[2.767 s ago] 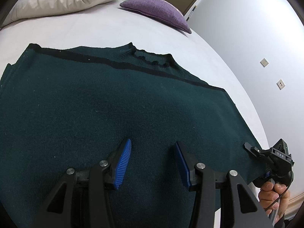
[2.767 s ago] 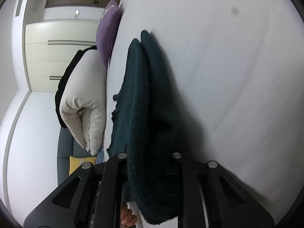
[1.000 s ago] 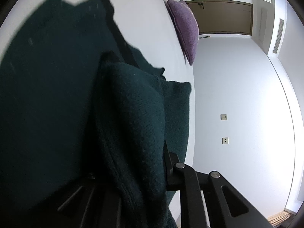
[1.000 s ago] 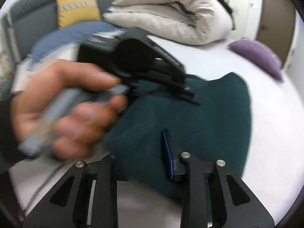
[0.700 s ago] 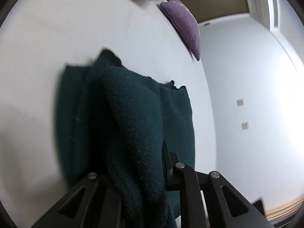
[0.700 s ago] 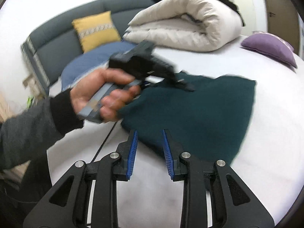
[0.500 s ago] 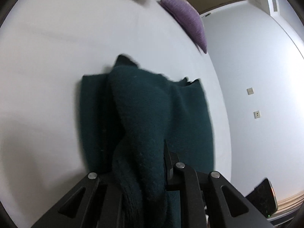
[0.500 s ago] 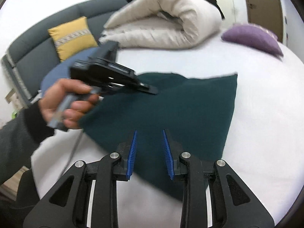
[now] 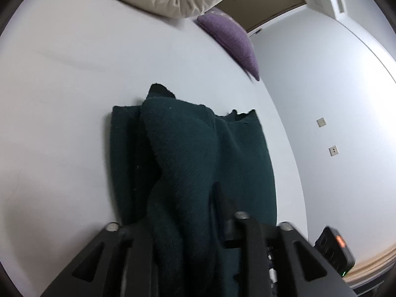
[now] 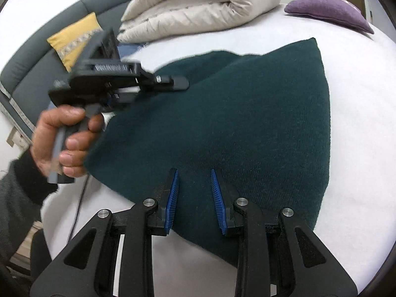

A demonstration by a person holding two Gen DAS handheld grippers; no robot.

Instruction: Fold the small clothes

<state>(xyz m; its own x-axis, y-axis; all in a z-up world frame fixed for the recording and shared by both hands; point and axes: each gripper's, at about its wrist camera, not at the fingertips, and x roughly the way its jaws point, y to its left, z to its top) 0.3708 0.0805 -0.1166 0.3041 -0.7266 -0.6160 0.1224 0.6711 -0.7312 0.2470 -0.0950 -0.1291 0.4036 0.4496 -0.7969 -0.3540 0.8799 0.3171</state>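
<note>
A dark green knitted sweater (image 10: 247, 123) lies folded on the white bed (image 10: 358, 74). In the left wrist view my left gripper (image 9: 183, 212) is shut on a thick fold of the sweater (image 9: 188, 153), which bulges up between its fingers and hides the pads. In the right wrist view the left gripper (image 10: 178, 83) reaches over the sweater's left edge, held by a hand. My right gripper (image 10: 194, 193) is open and empty, its blue pads (image 10: 173, 193) just above the sweater's near edge.
A rolled beige duvet (image 10: 198, 7) and a purple cushion (image 10: 326, 10) lie at the far side of the bed. A grey sofa with a yellow cushion (image 10: 74, 39) stands to the left. A black device (image 9: 334, 252) lies by the bed's right edge. The wall (image 9: 334, 99) is close on the right.
The left gripper has carried its fold of sweater across, and the garment now lies narrower. The right gripper has let go, opened and pulled back over the near edge.
</note>
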